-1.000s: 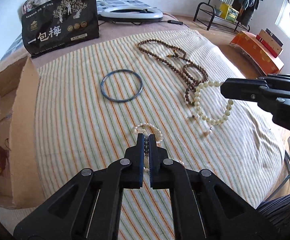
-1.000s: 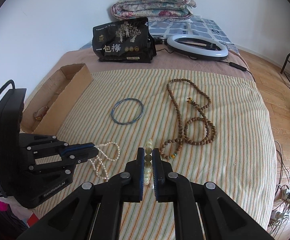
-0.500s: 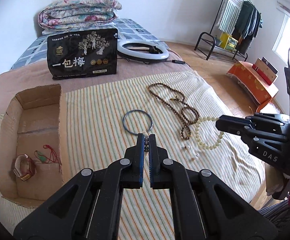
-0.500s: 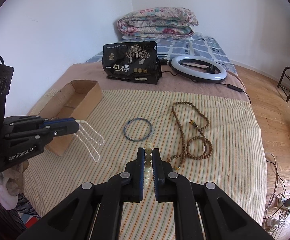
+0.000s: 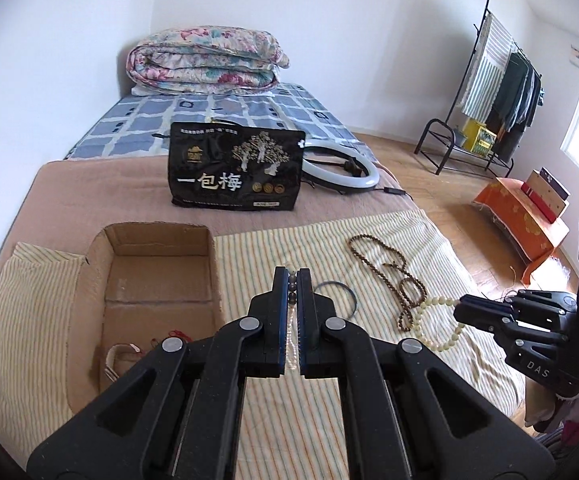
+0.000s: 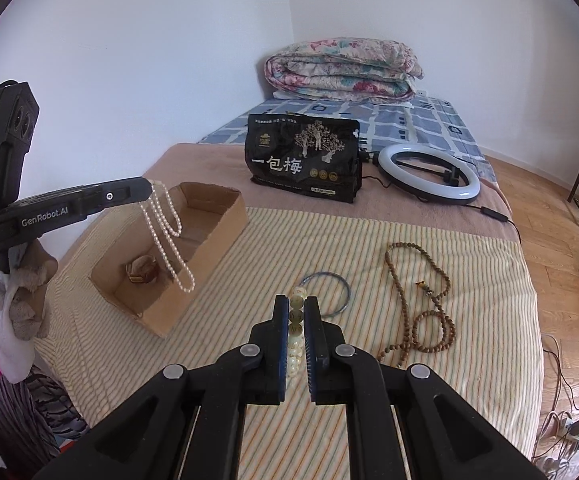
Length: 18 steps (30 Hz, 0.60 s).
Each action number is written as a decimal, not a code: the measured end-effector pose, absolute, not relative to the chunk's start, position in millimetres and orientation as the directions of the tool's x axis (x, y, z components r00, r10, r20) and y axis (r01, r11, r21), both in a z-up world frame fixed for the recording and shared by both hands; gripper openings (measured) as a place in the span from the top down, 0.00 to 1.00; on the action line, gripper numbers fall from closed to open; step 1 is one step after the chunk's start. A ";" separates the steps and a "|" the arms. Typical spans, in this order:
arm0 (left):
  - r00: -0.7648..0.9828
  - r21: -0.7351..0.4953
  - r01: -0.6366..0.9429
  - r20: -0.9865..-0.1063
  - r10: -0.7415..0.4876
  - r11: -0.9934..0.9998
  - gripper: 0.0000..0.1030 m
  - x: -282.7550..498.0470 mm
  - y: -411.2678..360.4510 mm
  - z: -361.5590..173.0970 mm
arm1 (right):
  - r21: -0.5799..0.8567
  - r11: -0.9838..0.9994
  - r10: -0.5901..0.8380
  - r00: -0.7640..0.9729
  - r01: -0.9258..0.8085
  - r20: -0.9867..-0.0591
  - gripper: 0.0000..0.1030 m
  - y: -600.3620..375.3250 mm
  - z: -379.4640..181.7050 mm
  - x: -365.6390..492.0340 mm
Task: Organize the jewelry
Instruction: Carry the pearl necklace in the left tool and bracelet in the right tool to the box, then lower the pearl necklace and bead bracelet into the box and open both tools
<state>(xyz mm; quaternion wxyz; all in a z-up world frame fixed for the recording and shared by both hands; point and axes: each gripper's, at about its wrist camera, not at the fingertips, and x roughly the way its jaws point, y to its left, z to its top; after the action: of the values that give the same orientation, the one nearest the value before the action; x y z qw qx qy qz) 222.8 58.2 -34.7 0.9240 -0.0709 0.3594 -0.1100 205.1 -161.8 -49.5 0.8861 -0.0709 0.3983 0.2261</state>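
The left gripper (image 5: pixel 293 276) was clamped nearly shut on a white pearl necklace (image 6: pixel 165 232). In its own view only a thin strand of small beads showed in the slit between the pads, at the centre of the frame. The right wrist view gave what that camera could not: the necklace hung in long loops from the left gripper's tip (image 6: pixel 145 190), at mid left of the frame, over the open cardboard box (image 6: pixel 217 236), its lowest loop lying in front of the box's near wall. Whether it touched the box could not be told.

The right gripper (image 6: pixel 296 312) was closed on a bracelet of pale green beads (image 6: pixel 295 332), stacked between the pads at lower centre. From the left wrist view, that bracelet (image 5: pixel 433 320) dangled as a loop from the right gripper's tip (image 5: pixel 459 312) at mid right, above the striped cloth (image 5: pixel 289 420).

Inside the box lay a brown bracelet (image 6: pixel 141 270); the left view showed only part of it (image 5: pixel 119 356), with a red cord (image 5: pixel 177 334) beside it, half hidden by the gripper's arm.

On the cloth, right of the box, lay a blue bangle (image 6: pixel 329 292), partly blocked by the right gripper's fingers, and further right a long brown bead necklace (image 6: pixel 421 296). Behind them stood a black snack bag (image 6: pixel 303 160), a ring light (image 6: pixel 429 180) and a folded quilt (image 6: pixel 341 70).
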 end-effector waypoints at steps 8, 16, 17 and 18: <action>0.737 -0.232 0.039 -0.650 -0.185 0.972 0.99 237.3 116.8 -35.8 | 0.071 0.844 0.416 0.564 -0.532 -0.713 0.95 -112.6 -39.5 204.6; 0.730 -0.261 -0.034 -0.666 -0.155 0.965 0.99 246.2 154.3 -45.1 | 0.085 0.802 0.469 0.535 -0.592 -0.703 0.95 -64.3 -42.9 207.5; 0.728 -0.266 -0.040 -0.668 -0.154 0.963 0.99 247.7 158.2 -46.3 | 0.087 0.797 0.474 0.531 -0.597 -0.702 0.95 -59.2 -44.4 208.1; 0.726 -0.268 -0.048 -0.671 -0.151 0.962 0.99 249.2 161.8 -47.8 | 0.090 0.794 0.479 0.527 -0.602 -0.702 0.95 -54.0 -45.9 209.0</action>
<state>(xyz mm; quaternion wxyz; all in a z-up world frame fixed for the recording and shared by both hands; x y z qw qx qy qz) 249.2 161.8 -47.8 0.9192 -0.1346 0.3689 -0.0280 209.0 -54.0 -45.9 0.8699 -0.0821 0.3743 0.3107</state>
